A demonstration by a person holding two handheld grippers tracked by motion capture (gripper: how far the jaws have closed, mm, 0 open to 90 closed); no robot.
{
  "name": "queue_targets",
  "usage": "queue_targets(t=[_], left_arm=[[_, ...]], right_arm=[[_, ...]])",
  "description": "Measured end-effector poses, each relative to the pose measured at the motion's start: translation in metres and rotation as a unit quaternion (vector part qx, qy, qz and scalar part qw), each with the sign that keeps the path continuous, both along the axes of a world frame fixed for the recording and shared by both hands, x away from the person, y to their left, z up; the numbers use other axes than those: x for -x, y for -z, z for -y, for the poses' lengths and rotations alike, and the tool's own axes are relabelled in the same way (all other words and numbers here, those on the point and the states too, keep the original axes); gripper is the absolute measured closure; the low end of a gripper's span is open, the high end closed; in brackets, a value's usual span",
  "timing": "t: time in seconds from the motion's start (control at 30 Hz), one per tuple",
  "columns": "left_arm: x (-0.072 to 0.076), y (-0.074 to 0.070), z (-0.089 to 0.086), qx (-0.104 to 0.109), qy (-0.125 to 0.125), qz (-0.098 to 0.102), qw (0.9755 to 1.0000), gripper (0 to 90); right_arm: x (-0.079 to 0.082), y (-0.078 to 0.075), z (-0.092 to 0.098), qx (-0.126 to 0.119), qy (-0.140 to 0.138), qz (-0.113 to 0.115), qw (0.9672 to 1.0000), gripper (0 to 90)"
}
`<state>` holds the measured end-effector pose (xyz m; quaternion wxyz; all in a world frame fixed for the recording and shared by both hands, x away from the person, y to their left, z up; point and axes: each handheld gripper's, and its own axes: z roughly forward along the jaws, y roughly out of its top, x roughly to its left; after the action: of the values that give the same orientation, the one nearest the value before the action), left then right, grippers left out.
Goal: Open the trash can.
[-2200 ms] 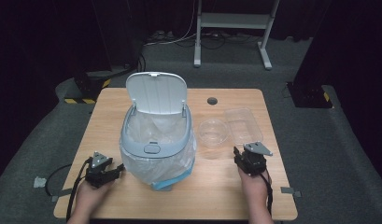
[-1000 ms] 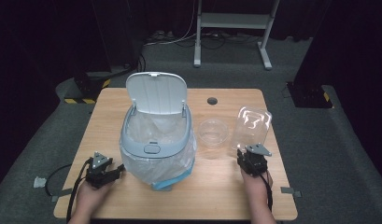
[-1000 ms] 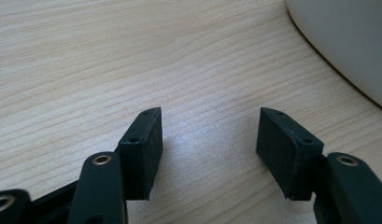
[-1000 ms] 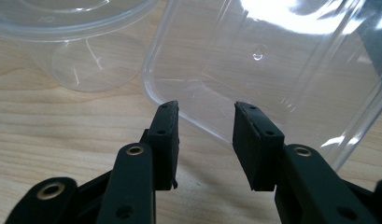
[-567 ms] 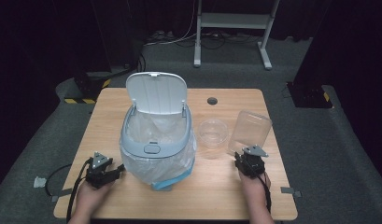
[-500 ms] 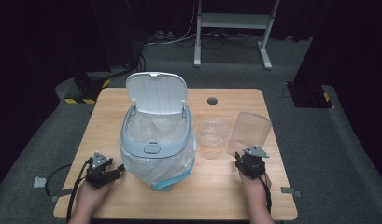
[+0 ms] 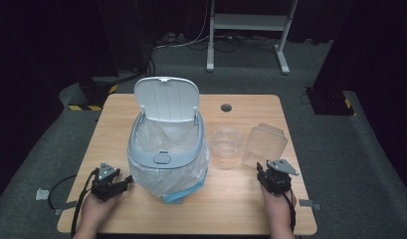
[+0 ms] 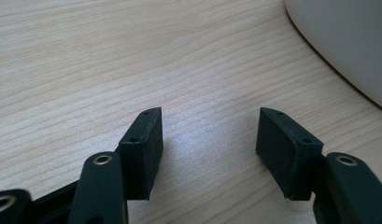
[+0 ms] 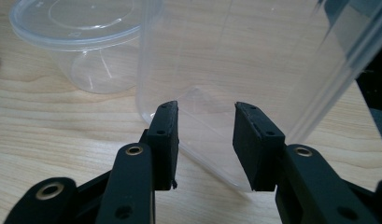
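A clear rectangular plastic container [image 7: 264, 144] is tilted up off the table at the right, and my right gripper [image 7: 264, 169] is shut on its near end. In the right gripper view the two black jaws [image 9: 205, 140] pinch the container's [image 9: 226, 70] lower end between them. Just left of it stands a round clear tub with a lid [image 7: 226, 142], seen close in the right gripper view [image 9: 81, 46]. A grey-and-white bin [image 7: 166, 149] with a plastic liner and raised lid stands at the table's middle. My left gripper [image 7: 124, 183] rests open on the wood, beside the bin [image 8: 347, 42], nothing between its jaws [image 8: 207, 140].
The wooden table [image 7: 241, 209] has a cable hole [image 7: 226, 107] near its far edge. Dark floor surrounds it, with a white desk frame [image 7: 246, 30] beyond and black stands at both sides. A cable trails from the left gripper off the table's left edge.
The clear container first lay flat on the table; the right gripper has tipped it up and then carried it slightly left and nearer. The left gripper has stayed put.
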<state>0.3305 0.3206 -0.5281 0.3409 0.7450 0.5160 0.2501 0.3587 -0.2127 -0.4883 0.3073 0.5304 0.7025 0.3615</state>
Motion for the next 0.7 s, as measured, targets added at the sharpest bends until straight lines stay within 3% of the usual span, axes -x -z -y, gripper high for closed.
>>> queue_targets(t=[0.27, 0.33, 0.7], left_arm=[[0.001, 0.0, 0.0, -0.002, 0.003, -0.002, 1.0, 40.9], [0.001, 0.0, 0.0, -0.002, 0.004, -0.001, 1.0, 40.9], [0.001, 0.0, 0.0, -0.003, 0.004, -0.002, 1.0, 40.9]], right_arm=[[0.006, -0.005, 0.011, 0.0, 0.017, 0.012, 0.9998, 64.6], [0.009, -0.009, 0.015, -0.005, 0.027, 0.024, 0.9993, 65.3], [0.009, -0.014, 0.029, -0.012, 0.052, 0.049, 0.9973, 62.7]])
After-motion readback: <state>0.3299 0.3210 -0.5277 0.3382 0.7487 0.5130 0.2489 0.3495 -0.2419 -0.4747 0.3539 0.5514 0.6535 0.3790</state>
